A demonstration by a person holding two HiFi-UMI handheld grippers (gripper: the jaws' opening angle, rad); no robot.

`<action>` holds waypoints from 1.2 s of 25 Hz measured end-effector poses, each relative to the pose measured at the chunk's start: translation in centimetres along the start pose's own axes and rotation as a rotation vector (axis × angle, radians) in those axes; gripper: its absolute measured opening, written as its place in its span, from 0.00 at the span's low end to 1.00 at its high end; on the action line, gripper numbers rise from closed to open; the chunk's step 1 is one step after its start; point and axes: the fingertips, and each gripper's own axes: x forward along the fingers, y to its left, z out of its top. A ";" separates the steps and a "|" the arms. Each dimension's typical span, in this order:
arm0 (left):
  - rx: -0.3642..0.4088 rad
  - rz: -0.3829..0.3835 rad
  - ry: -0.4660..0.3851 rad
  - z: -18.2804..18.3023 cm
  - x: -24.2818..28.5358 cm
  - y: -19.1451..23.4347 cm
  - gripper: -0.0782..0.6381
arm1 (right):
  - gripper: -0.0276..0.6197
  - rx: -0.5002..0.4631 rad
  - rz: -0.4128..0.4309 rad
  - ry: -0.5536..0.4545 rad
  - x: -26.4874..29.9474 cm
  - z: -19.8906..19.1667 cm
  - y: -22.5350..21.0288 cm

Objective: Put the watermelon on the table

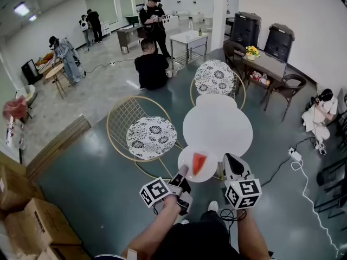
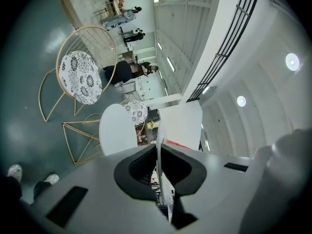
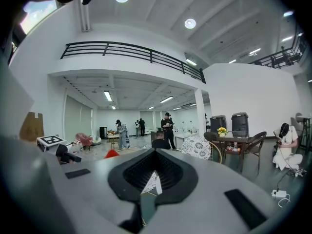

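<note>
A red wedge of watermelon point(image 1: 199, 162) lies on a small white plate point(image 1: 187, 157). The plate hangs just in front of the near edge of the round white table point(image 1: 217, 124). My left gripper point(image 1: 183, 171) is shut on the plate's near rim. In the left gripper view, which is rolled on its side, the plate's thin edge point(image 2: 159, 143) runs between the jaws of the left gripper point(image 2: 158, 152), with a strip of red watermelon point(image 2: 176, 144) beside it. My right gripper point(image 1: 232, 161) hovers to the plate's right, shut and holding nothing; the right gripper point(image 3: 153, 172) faces across the room.
Two gold wire chairs with patterned cushions point(image 1: 151, 137) point(image 1: 214, 76) stand left of and behind the table. Cardboard boxes point(image 1: 27, 221) are stacked at lower left. A white cable and power strip point(image 1: 295, 157) lie on the floor at right. Several people are further back.
</note>
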 end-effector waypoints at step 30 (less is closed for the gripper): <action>0.034 0.043 0.010 2.9 12.7 1.9 0.14 | 0.05 0.024 0.051 0.043 11.4 -0.2 -10.2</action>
